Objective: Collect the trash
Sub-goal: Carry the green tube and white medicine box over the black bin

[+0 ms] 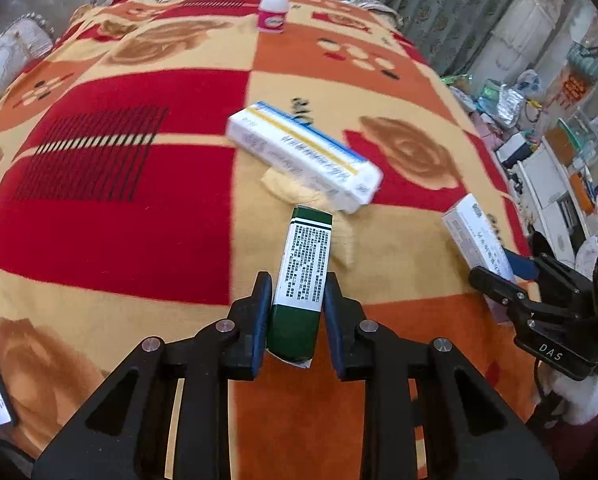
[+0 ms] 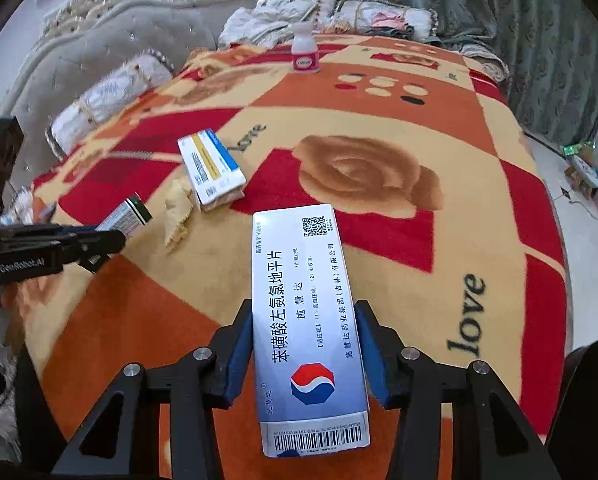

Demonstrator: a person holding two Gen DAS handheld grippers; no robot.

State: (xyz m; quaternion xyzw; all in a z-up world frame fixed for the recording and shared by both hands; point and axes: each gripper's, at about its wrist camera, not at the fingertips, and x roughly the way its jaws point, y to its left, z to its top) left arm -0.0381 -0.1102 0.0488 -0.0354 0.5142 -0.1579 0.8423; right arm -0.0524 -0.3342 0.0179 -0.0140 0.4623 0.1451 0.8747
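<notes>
left tool (image 1: 296, 312): clamped on a dark green cardboard carton with a white printed text panel (image 1: 302, 276), held near its rear end, lifted off the bed
right tool (image 2: 305, 350): clamped on a flat white-and-blue cardboard medicine box with a red-blue octagon logo (image 2: 305, 320), pads on its long edges, box pointing forward over the bed
bed: red, orange and cream rose-print fleece blanket (image 1: 119, 200) carries the rest
still lying: white carton with blue and yellow stripes (image 1: 303, 154) just ahead of the left tool, its near end touching or over a crumpled cream tissue (image 1: 287, 186); cannot tell which
far end: small white plastic bottle with a pink label (image 1: 273, 8), upright, well apart from the boxes, near the pillows
step: both tools loaded, so pickup is done for two items; drop-off looks due
bin: none in view in either camera
next move: carry both boxes to the bin and release, then return for striped carton, tissue, bottle
risk: green carton sits slightly tilted in the jaws; may swing on a fast move
</notes>
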